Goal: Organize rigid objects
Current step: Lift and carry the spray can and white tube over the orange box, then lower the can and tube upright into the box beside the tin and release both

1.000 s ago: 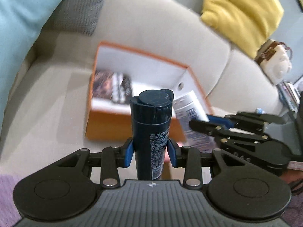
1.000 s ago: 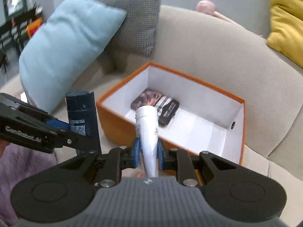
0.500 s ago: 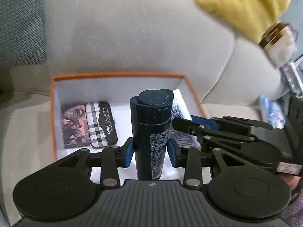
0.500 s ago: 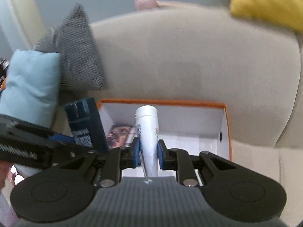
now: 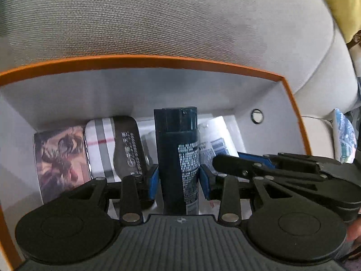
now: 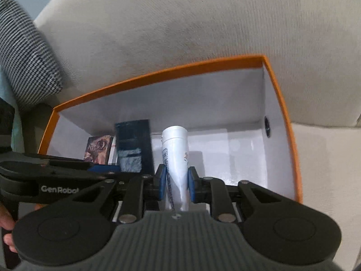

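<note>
Left gripper [image 5: 178,177] is clamped on the dark blue bottle [image 5: 177,149], right gripper [image 6: 176,184] pinches the white tube [image 6: 176,158]. Both items hang side by side inside the orange box [image 5: 158,59], just above its white floor beside two flat tins [image 5: 90,149]

Left gripper [image 5: 179,180]: black linkages, blue pads, silver rivets; right gripper [image 6: 177,184] alike; white "GenRobot" lettering.

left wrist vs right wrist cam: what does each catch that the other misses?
Left only: plaid tin in full, yellow cushion.

Right only: striped grey cushion, bare right half of the box floor.

Both: orange box, dark bottle clamped in the left gripper, white tube clamped in the right gripper, picture tin.
</note>
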{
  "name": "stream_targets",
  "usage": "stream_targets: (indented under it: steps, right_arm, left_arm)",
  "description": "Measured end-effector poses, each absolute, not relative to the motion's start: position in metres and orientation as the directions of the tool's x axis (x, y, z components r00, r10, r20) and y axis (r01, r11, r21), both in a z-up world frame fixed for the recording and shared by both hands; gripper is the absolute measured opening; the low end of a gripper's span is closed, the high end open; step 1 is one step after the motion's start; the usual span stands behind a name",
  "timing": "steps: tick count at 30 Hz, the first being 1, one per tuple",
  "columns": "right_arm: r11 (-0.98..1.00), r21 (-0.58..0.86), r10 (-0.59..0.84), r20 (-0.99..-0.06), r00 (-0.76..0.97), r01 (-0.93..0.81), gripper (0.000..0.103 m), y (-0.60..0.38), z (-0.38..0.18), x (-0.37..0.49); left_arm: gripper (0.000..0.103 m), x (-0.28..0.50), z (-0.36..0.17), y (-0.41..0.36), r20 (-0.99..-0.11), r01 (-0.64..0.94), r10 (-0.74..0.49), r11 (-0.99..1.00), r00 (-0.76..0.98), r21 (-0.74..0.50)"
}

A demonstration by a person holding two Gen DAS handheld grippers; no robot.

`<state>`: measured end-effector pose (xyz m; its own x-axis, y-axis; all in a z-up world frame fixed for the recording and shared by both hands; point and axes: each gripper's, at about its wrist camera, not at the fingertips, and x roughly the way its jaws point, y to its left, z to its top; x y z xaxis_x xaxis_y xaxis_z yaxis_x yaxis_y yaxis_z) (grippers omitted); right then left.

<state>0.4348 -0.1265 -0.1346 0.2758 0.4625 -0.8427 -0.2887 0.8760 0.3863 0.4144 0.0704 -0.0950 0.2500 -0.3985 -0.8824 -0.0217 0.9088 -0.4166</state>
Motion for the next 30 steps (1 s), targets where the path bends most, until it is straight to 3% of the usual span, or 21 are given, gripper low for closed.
stream_targets:
  steps: [12,16,20,22,25,30]
  right_arm:
    - [0.886,0.41,0.456,-0.851,0.26,-0.215,0.023,-0.119,-0.137,0.453]
    - [0.892,0.361,0.429,-0.866,0.258,-0.27,0.026,-0.114,-0.134,0.451]
    - [0.901,0.301,0.386,-0.885,0.26,-0.312,0.027,-0.109,-0.132,0.447]
    - [0.907,0.257,0.351,-0.899,0.263,-0.333,0.027,-0.106,-0.13,0.445]
    - [0.899,0.197,0.309,-0.918,0.249,-0.391,0.029,-0.098,-0.129,0.439]
    - [0.863,0.088,0.209,-0.959,0.193,-0.497,0.03,-0.089,-0.143,0.431]
  left_arm:
    - [0.042,0.41,-0.11,0.088,-0.867,-0.116,-0.417,0.88,0.274,-0.46]
    - [0.056,0.401,-0.094,0.09,-0.876,-0.089,-0.365,0.908,0.315,-0.41]
    - [0.055,0.398,-0.082,0.09,-0.887,-0.057,-0.325,0.931,0.329,-0.362]
    - [0.041,0.396,-0.081,0.089,-0.891,-0.041,-0.321,0.935,0.32,-0.351]
    - [0.033,0.397,-0.084,0.088,-0.899,-0.021,-0.315,0.941,0.306,-0.337]
    - [0.029,0.397,-0.09,0.08,-0.902,-0.033,-0.324,0.937,0.286,-0.347]
